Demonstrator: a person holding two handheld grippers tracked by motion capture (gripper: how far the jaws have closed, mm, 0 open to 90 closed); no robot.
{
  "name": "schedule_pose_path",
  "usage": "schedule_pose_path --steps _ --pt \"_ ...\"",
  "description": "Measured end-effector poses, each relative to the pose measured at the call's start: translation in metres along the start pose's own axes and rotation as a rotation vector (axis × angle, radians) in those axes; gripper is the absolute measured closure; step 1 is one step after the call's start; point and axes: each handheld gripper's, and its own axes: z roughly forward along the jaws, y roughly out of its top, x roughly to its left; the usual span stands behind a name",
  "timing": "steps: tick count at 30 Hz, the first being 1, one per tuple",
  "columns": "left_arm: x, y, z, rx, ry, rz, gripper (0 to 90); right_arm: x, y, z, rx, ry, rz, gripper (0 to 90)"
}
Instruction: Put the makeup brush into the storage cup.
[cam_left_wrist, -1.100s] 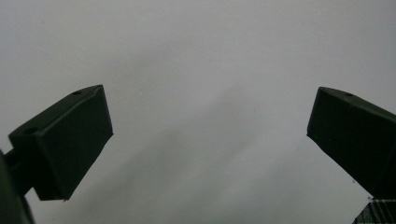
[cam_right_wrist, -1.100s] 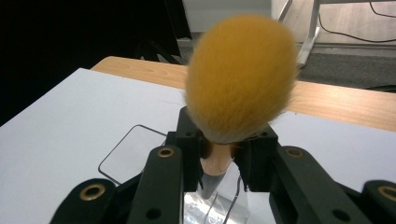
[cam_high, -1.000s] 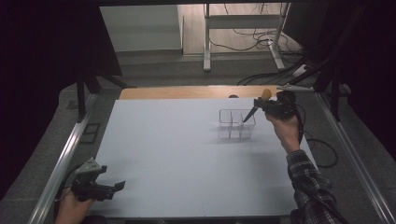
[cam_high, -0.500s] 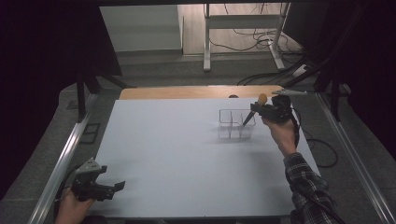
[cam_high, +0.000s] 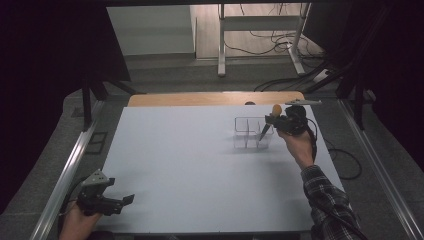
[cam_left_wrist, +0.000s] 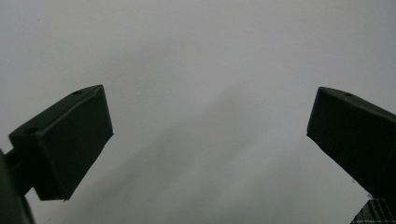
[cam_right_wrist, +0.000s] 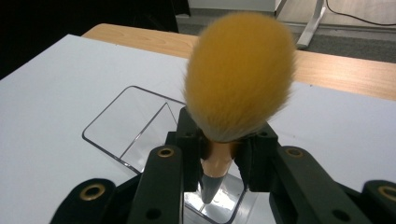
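A wide pale grey tabletop (cam_high: 200, 165) lies mostly bare, leaving open room across its left, middle and near parts. The one thing standing on it is a clear plastic divided organiser box (cam_high: 248, 134) at the far right. Above that box the right hand-held gripper (cam_high: 276, 120) is clamped on a make-up brush with a fluffy orange head (cam_right_wrist: 240, 74), its dark handle slanting down into the right-hand compartment and blocking that opening. The left-hand compartments stand free. The left hand-held gripper (cam_high: 125, 200), jaws apart, sits at the near left corner, well apart from the box.
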Motion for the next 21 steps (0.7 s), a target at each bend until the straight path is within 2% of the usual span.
schedule_pose_path --steps 9,12,21 --pt "-0.0001 0.0 0.0004 0.004 0.0 0.001 0.6 -0.0008 -0.0044 0.0065 0.023 0.003 0.001 68.9" --pt "-0.0002 0.0 0.0005 0.004 -0.001 0.002 0.6 -0.0014 -0.004 0.0057 0.004 0.01 0.016 56.5" --pt "-0.0004 -0.0001 0.001 0.007 -0.001 0.003 0.6 -0.0038 -0.0021 0.0039 -0.004 -0.01 0.0 32.2"
